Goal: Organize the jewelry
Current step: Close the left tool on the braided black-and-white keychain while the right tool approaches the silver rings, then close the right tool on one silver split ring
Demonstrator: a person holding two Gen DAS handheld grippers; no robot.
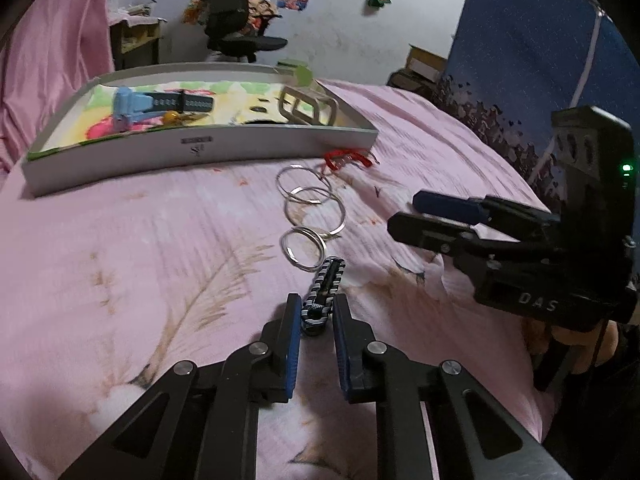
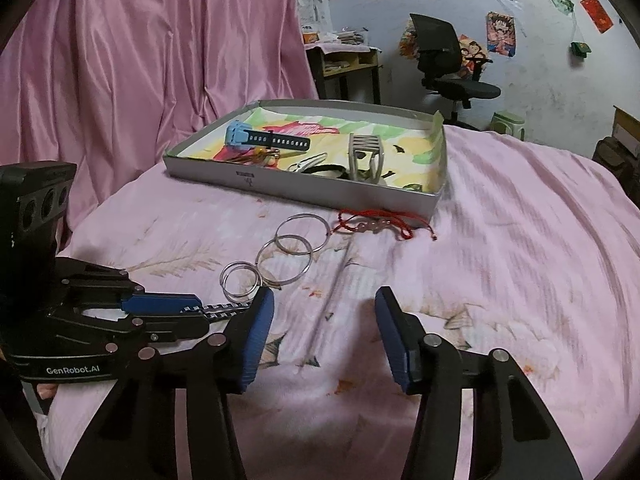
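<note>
Pink bedding is carrying everything. Three silver rings are lying in a chain on the bed, overlapping, just in front of one grey tray. One red cord bracelet is resting against the tray's near wall. One black-and-white braided strap is stretching from the nearest ring toward the left gripper.

Inside the tray, one blue watch, one grey slatted piece and a few small items too small to make out are sitting on colourful paper.

Left gripper is lying low over the bed, its fingers standing narrowly apart on either side of the strap's end; whether they are pinching it cannot be told. Right gripper is hovering beside it, angled across, fingers spread wide and holding nothing.
</note>
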